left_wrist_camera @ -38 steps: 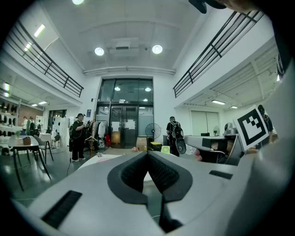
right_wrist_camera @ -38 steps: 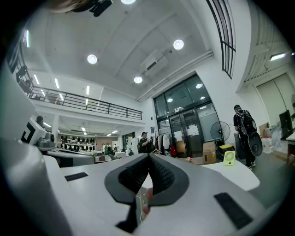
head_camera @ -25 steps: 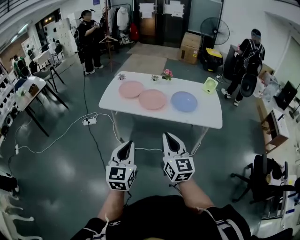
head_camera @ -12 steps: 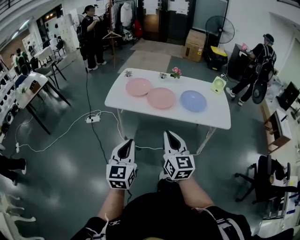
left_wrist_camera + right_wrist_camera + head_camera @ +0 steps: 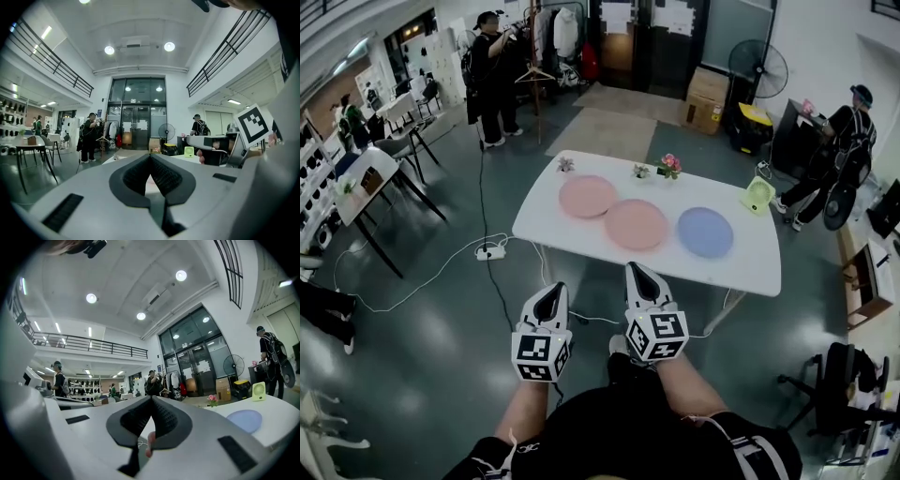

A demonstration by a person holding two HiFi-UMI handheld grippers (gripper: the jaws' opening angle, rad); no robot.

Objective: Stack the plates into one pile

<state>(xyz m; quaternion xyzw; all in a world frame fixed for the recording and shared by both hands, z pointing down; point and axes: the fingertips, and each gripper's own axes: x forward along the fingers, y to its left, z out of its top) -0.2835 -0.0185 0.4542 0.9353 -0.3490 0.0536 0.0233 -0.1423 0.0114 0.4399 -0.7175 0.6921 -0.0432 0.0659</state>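
Observation:
Three plates lie in a row on a white table [image 5: 581, 239]: a pink plate [image 5: 588, 196] at the left, a second pink plate [image 5: 636, 224] in the middle, and a blue plate [image 5: 705, 232] [image 5: 244, 421] at the right. The two pink plates touch or slightly overlap at their edges. My left gripper [image 5: 555, 292] [image 5: 150, 157] and right gripper [image 5: 636, 273] [image 5: 151, 401] are side by side in front of me, short of the table's near edge, pointing at it. Both are shut with nothing between the jaws.
On the table's far edge stand small flower pots [image 5: 669, 166] and a small green fan [image 5: 757, 196]. A power strip with cables [image 5: 492, 251] lies on the floor left of the table. People stand at the back left [image 5: 492, 75] and right [image 5: 844, 150]. An office chair [image 5: 848, 394] is at the right.
The table and plates have come closer and lower in the head view. Both grippers keep their pose and stay shut.

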